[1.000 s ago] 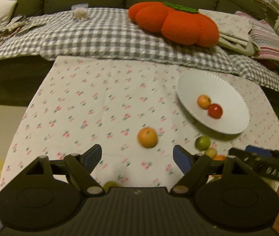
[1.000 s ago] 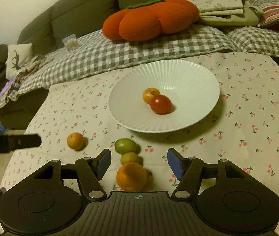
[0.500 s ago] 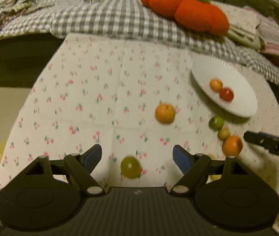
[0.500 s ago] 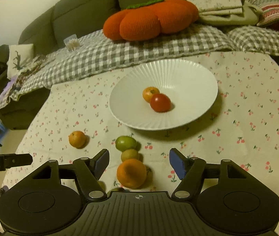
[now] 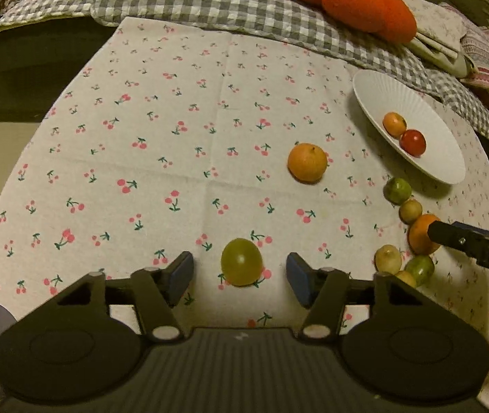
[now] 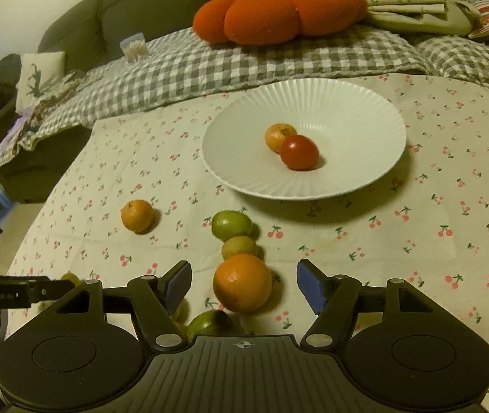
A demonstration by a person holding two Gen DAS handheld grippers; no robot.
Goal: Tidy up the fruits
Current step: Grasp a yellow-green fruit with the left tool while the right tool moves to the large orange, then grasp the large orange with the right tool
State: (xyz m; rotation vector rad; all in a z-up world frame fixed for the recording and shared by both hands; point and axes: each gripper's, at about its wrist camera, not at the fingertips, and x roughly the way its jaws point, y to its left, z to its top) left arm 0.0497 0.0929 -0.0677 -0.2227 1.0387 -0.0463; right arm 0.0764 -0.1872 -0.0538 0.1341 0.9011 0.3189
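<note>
Fruits lie scattered on the cherry-print tablecloth (image 5: pixel 175 110); two are already in the white ribbed plate (image 6: pixel 347 110), an orange-yellow one (image 6: pixel 278 136) touching a red one (image 6: pixel 299 152).

Step in hand, as judged: twin pick-ups. The left gripper (image 5: pixel 239 273) straddles a green grape-like fruit (image 5: pixel 241 266); its jaws are closing, gaps still visible on both sides, so nothing is pinched. The right gripper (image 6: pixel 242 284) stands spread around a large orange (image 6: pixel 242 282), pads clear of it.

A small orange (image 5: pixel 307 162) sits at one o'clock from the grape-like fruit; the plate lies further out at two o'clock.

Next move, as judged: complete the closure gently, as round fruit may roll, then lift and carry to the plate.

Writing: the left gripper's side, seen in the right wrist view, carries lettering, possibly "GenRobot AI"; the right gripper shows "DA", the remainder cut off.
</note>
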